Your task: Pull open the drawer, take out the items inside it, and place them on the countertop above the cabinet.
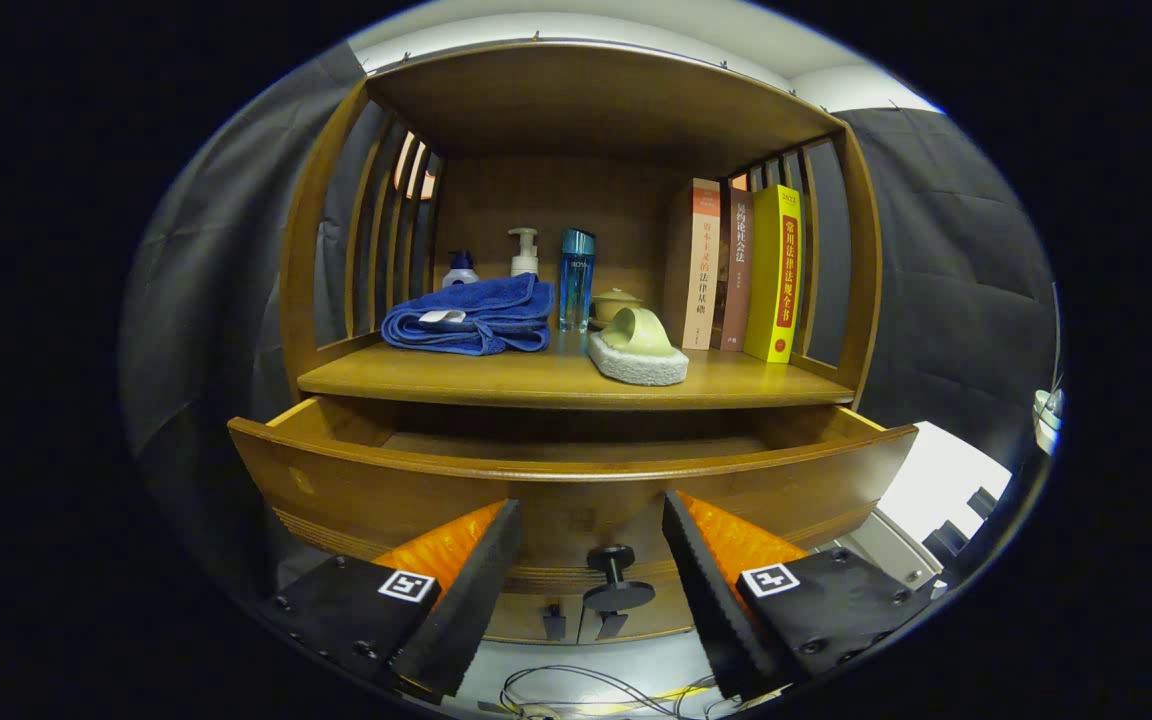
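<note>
Between the fingers: the drawer knob (616,578) is seen low in the gap, touched by neither finger.
Gripper: the gripper (591,520) is held wide open and nothing is gripped.
Drawer: the drawer (356,480) is seen pulled out under the countertop (536,380); its front panel lies just ahead of the fingertips.
Drawer contents: the inside is seen only as a shallow strip of bare wood; whether any item is left cannot be told from this angle.
Countertop: a folded blue towel (471,315), a blue bottle (576,265), two pump bottles (523,252), a scrubbing sponge with a handle (636,350), a lidded cup (614,303) and three books (746,270) are stood on it.
Progress: the opening step is judged done; the taking out is judged possibly complete, though this is not confirmed.
</note>
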`<state>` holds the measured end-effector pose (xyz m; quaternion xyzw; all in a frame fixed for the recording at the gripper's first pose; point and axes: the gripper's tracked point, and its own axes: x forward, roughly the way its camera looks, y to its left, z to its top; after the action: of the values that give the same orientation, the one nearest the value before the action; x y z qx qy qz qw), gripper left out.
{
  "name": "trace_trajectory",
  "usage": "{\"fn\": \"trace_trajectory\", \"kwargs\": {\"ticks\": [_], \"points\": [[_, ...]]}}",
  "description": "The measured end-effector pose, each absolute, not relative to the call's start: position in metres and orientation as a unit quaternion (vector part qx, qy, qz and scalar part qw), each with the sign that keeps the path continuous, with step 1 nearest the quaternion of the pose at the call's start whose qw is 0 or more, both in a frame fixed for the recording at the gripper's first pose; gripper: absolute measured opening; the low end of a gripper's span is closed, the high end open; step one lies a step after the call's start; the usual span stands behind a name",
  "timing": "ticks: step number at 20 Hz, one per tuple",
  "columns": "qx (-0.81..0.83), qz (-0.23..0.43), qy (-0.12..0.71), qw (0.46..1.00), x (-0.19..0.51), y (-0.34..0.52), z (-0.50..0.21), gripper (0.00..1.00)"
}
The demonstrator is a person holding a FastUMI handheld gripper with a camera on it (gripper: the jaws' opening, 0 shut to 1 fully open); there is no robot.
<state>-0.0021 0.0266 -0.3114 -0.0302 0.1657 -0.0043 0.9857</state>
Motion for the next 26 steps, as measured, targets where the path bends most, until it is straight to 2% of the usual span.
{"fn": "trace_trajectory", "kwargs": {"ticks": [16,22,26], "points": [[-0.017,-0.029,0.184,0.982,0.062,0.028,-0.327,0.96],[-0.024,-0.035,0.187,0.981,0.064,0.025,-0.327,0.96],[-0.019,-0.026,0.173,0.984,0.065,0.029,-0.3,0.98]]}}
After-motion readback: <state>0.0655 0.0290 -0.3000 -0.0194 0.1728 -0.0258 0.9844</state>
